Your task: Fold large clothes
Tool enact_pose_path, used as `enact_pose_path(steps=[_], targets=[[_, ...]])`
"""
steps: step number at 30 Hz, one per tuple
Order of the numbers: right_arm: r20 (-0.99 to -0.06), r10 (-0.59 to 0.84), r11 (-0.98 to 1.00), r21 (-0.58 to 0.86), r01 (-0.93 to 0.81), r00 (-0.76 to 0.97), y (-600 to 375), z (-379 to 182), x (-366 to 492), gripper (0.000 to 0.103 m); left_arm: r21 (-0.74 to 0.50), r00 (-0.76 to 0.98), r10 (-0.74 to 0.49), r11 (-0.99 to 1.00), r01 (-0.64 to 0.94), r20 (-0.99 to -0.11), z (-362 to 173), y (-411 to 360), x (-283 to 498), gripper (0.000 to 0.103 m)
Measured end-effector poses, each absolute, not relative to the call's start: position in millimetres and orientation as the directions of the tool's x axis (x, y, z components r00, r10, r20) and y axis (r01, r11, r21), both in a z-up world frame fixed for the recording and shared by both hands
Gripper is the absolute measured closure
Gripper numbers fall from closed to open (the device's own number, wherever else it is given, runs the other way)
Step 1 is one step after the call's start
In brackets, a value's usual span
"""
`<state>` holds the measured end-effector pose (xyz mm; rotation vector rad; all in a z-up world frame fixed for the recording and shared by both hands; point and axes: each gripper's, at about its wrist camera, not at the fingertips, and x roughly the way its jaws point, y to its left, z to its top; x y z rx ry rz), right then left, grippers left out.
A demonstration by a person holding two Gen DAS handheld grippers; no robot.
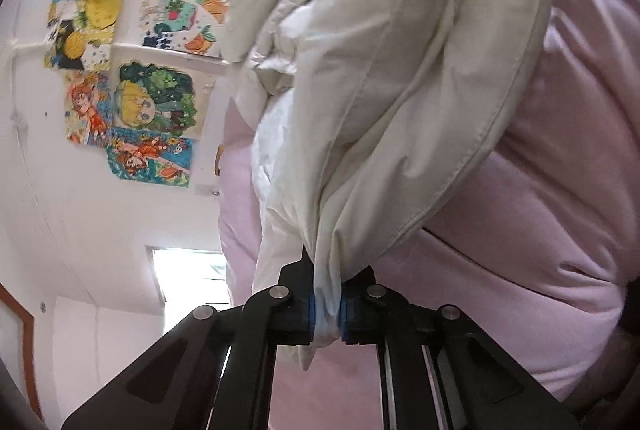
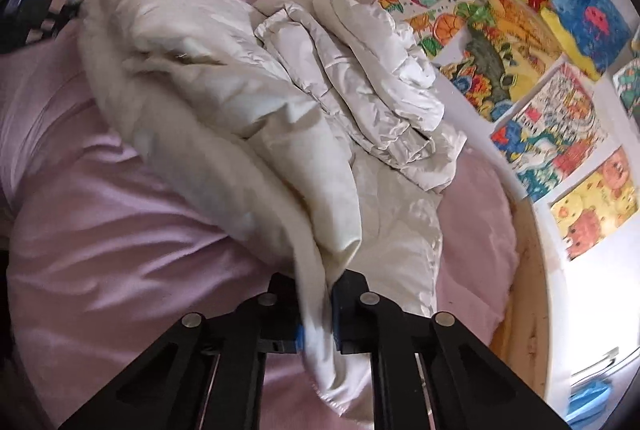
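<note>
Seen from the left wrist, the left gripper was clamped on a bunched edge of a white padded garment, its blue pads pressing the fabric from both sides, while the rest of the garment lay heaped over a pink bedcover beside a wall of children's drawings. From the right wrist, the right gripper likewise pinched a fold of the same white padded garment, which sprawled crumpled across the pink bedcover, near the wooden bed edge and the wall of drawings.
</note>
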<state>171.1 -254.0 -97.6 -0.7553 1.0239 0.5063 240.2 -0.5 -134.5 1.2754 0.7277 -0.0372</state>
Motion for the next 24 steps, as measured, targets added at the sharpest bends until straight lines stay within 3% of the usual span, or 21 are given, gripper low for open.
enact_pose_path(steps=[14, 19, 24], targets=[[-0.910, 0.056, 0.661, -0.275, -0.699, 0.411, -265.0, 20.1, 86.7, 0.096, 0.792, 0.802, 0.195, 0.399, 0.462, -0.565, -32.4, 1.2, 115.5, 0.096], [-0.889, 0.098, 0.746, -0.232, -0.624, 0.448, -272.1, 48.2, 110.8, 0.096, 0.685, 0.791, 0.137, 0.600, 0.413, -0.597, 5.0, -4.3, 132.8, 0.096], [-0.835, 0.130, 0.794, -0.235, -0.561, 0.534, -271.8, 60.8, 155.1, 0.096, 0.639, 0.831, 0.109, 0.696, 0.327, -0.545, 39.9, -21.5, 166.1, 0.096]])
